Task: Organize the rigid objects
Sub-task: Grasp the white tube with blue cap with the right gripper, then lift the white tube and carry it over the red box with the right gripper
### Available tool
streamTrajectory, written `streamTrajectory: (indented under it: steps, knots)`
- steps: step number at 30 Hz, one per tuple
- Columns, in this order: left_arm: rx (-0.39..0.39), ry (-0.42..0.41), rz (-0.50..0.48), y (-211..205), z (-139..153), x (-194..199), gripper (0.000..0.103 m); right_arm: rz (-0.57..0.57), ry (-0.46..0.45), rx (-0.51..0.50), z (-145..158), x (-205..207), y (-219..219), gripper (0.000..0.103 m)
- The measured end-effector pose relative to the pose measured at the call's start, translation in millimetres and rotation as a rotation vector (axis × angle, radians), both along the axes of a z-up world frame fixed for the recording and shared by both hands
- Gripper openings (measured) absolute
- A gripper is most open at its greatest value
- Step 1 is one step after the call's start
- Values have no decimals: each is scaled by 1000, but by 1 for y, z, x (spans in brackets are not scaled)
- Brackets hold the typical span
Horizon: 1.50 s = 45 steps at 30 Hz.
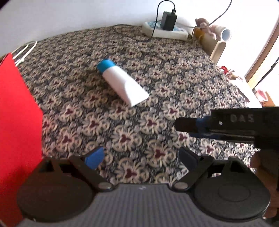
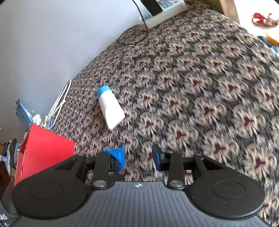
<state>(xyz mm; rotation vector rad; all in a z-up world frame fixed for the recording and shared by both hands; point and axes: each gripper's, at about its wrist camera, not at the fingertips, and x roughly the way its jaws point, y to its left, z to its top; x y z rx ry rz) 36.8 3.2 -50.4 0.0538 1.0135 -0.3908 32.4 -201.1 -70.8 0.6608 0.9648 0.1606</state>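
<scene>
Left wrist view: we read the raised characters "0A5" on the black body of the right gripper [image 1: 184,124], which enters from the right edge; the first character is blurred and may be a letter. We find no readable label on the white tube [image 1: 122,83], whose blue cap [image 1: 105,65] points away from us. The tube lies flat on the patterned carpet [image 1: 157,78], ahead of the left gripper [image 1: 142,157] and well apart from its blue-padded fingers [image 1: 95,158], which we see spread wide with only carpet between them. A red box [image 1: 17,113] stands at the left edge, beside that gripper.

Right wrist view: we see the right gripper [image 2: 138,157] with its fingers parted and holding nothing. The tube [image 2: 111,109] lies ahead and slightly left of it, apart from both fingertips, cap [image 2: 102,90] toward the wall [image 2: 43,43]. The red box [image 2: 43,153] sits at lower left. A white power strip [image 2: 165,10] with a black adapter rests by the wall; its markings are too small for us to read.
</scene>
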Motion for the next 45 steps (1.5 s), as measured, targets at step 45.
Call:
streamTrajectory:
  steps: [45]
  knots:
    - [-145,47,-113,31,-9,-32,67,235,161,149,-7,0,33,6]
